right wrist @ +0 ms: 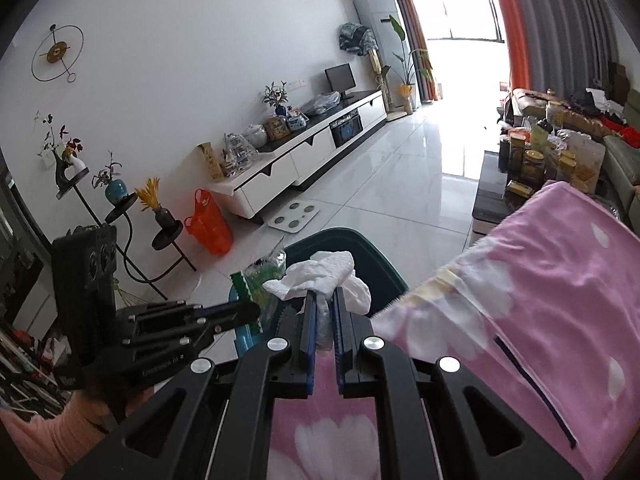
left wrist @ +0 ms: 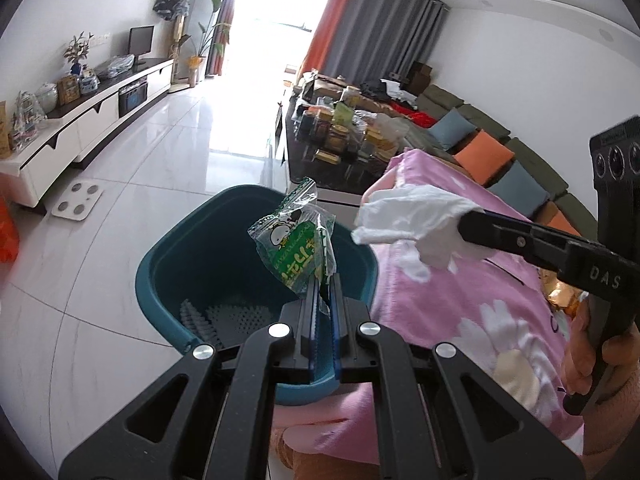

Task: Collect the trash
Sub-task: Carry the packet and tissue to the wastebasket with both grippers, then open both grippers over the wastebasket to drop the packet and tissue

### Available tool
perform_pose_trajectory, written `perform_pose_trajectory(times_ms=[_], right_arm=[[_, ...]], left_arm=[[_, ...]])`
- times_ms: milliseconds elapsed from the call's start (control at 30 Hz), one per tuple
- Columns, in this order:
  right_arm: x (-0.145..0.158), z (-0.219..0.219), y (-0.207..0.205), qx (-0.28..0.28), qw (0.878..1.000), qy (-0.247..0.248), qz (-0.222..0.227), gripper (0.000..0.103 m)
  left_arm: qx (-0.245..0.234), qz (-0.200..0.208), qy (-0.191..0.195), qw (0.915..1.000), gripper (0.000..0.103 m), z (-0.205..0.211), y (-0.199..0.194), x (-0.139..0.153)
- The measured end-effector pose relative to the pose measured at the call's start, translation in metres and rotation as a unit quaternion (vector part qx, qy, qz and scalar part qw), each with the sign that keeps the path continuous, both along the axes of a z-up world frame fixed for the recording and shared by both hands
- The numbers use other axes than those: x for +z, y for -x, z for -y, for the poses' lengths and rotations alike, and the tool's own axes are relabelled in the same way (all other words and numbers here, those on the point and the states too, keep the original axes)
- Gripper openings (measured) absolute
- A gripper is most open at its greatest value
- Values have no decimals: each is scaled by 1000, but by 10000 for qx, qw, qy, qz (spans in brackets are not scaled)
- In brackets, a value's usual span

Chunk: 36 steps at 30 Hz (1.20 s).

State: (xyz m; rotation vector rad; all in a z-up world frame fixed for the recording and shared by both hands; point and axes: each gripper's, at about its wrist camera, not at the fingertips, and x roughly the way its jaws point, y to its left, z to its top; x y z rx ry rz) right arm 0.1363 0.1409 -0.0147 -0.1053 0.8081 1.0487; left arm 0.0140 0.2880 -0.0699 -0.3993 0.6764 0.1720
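Nearest in the left wrist view, the left hand-held gripper (left wrist: 325, 280) has its jaws pinched narrow on the lower edge of a crinkly clear-and-green plastic snack wrapper (left wrist: 296, 240), which stands up from the tips directly above the open mouth of the teal plastic bin (left wrist: 160, 264). To the right of the bin, the right hand-held gripper (left wrist: 466, 224) is clamped on a crumpled white paper tissue (left wrist: 404, 220) that hangs over the pink flowered blanket (left wrist: 460, 304), just beside the bin's rim. In the right wrist view the same right hand-held gripper (right wrist: 325, 294) shows the tissue (right wrist: 320, 276) bunched between its nearly closed fingers, with the bin (right wrist: 384, 264) just beyond.

Both pieces look very light and limp. The wrapper is thin, slick film, likely to slip or flutter, so a firm pinch on a flat edge suits it. The tissue is soft and compressible and would tear rather than break; gripping the bunched middle holds it best.

Beyond the bin lies the glossy white tiled floor (left wrist: 168, 152), and farther off a dark bench (left wrist: 320, 168) crowded with jars and packets.
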Motion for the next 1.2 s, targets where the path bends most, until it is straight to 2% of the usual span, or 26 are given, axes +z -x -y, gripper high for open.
perform_pose_trajectory(times_ms=[533, 800, 1000, 1100, 1200], right_arm=[[-47, -58, -20, 100, 9964, 709, -461, 9], [-55, -59, -24, -23, 9951, 774, -613, 19], [-53, -51, -24, -51, 9956, 734, -581, 24], [-48, -43, -22, -57, 9964, 652, -542, 26], [-37, -30, -17, -55, 9976, 499, -471, 27]], left_arm=[[288, -405, 203, 9986, 6, -22, -17, -35], [379, -527, 329, 9973, 7, -29, -29, -50], [466, -507, 357, 9970, 14, -31, -30, -51], [449, -380, 263, 9979, 23, -24, -27, -43], [367, -207, 115, 9990, 27, -13, -25, -28]])
